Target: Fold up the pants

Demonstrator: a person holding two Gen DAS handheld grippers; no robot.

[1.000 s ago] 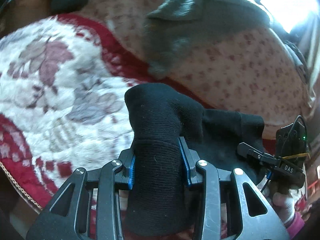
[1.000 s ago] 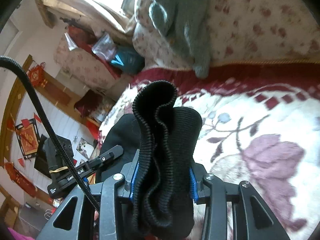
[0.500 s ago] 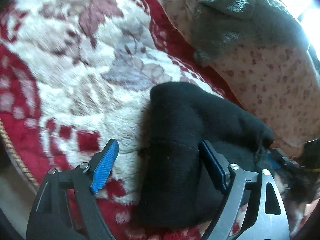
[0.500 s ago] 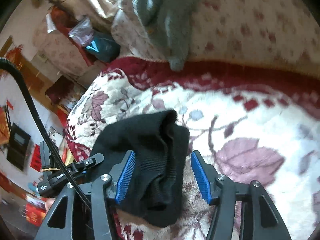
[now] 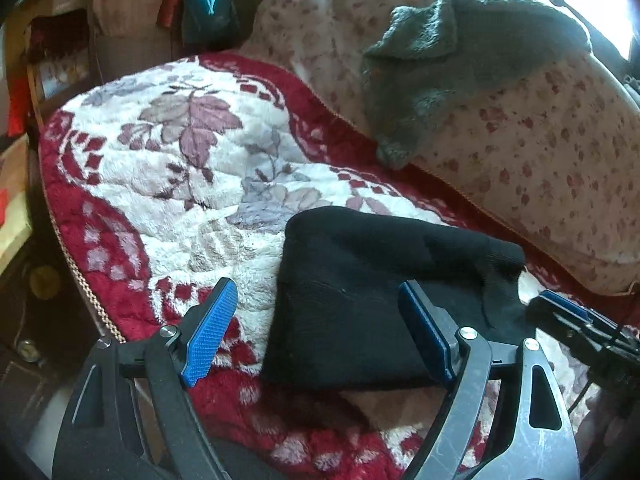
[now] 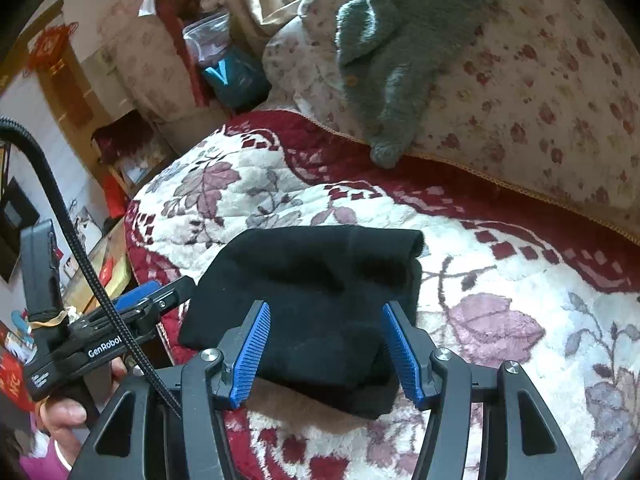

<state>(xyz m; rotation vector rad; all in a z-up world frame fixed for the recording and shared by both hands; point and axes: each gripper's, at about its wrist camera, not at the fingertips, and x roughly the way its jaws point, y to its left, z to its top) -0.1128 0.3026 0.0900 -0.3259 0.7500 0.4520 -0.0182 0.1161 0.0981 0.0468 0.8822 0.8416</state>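
one black pants (image 5: 372, 296), one grey sweater (image 5: 460, 60), two grippers (image 5: 320, 332) (image 6: 326, 350)

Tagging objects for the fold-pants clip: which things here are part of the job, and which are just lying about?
Part of the job:
black pants, folded, lying on the blanket
left gripper, open
right gripper, open

Just lying about:
grey sweater draped over the floral cushion
red and white floral blanket
teal bag

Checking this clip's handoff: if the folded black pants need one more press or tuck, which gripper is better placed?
Probably the right gripper: its open fingers straddle the pants. The left gripper, also open, sits toward their left edge.
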